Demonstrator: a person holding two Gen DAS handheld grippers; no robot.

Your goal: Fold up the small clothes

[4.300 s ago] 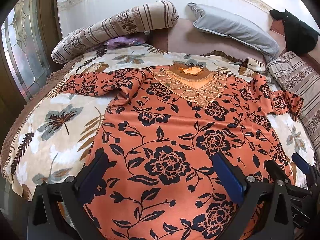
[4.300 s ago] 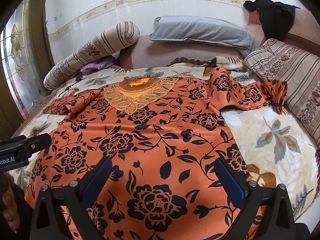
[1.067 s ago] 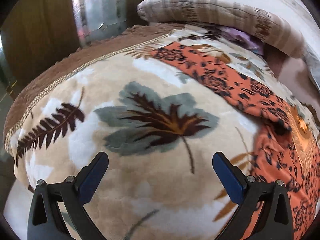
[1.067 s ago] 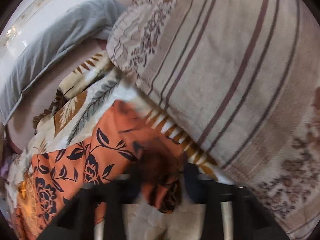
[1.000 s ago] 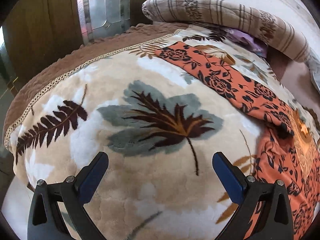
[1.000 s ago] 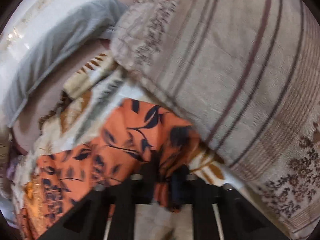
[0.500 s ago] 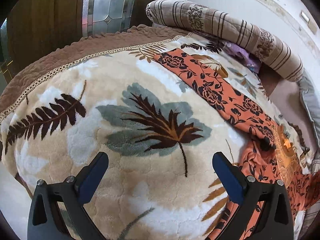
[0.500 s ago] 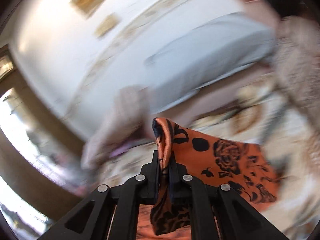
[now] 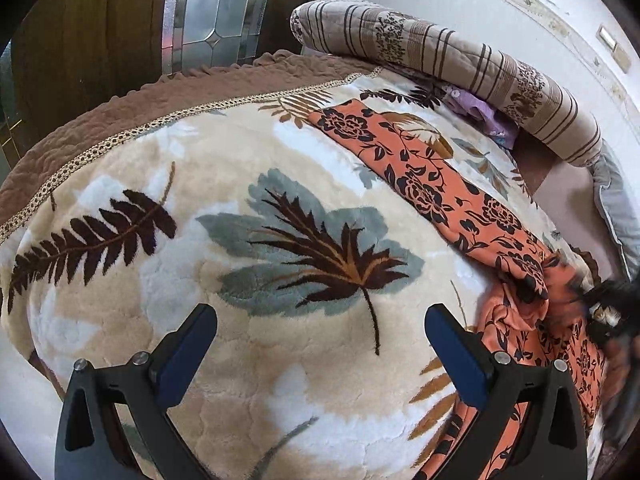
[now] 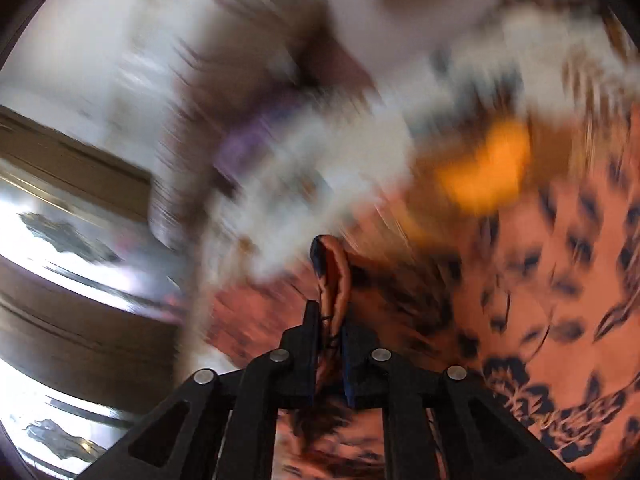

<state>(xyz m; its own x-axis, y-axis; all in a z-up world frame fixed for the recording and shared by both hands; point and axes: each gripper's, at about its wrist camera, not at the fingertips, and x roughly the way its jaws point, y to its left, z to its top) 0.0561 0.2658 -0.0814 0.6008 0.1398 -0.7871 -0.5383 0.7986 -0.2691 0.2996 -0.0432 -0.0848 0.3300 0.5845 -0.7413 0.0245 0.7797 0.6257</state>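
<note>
— What takes up most of the left wrist view?
— The leaf-print blanket (image 9: 224, 288), cream plush with one big grey-and-brown leaf at its middle. Everything else sits relative to that leaf.

— And the garment?
— The orange floral blouse (image 9: 440, 196) lies on the blanket to the right of the leaf. One sleeve stretches up and away past the leaf's top; the body bunches at the lower right.

— Anything behind?
— A striped bolster (image 9: 444, 64) beyond the sleeve end, far side of the leaf.

— The tools?
— The left gripper (image 9: 320, 340) hovers just below the leaf, its jaws wide apart with nothing between them. The right gripper (image 10: 331, 344) has its jaws pressed together on a fold of the blouse's orange cloth, which sticks up between the pads. That view is badly blurred; its place relative to the leaf I cannot tell.
</note>
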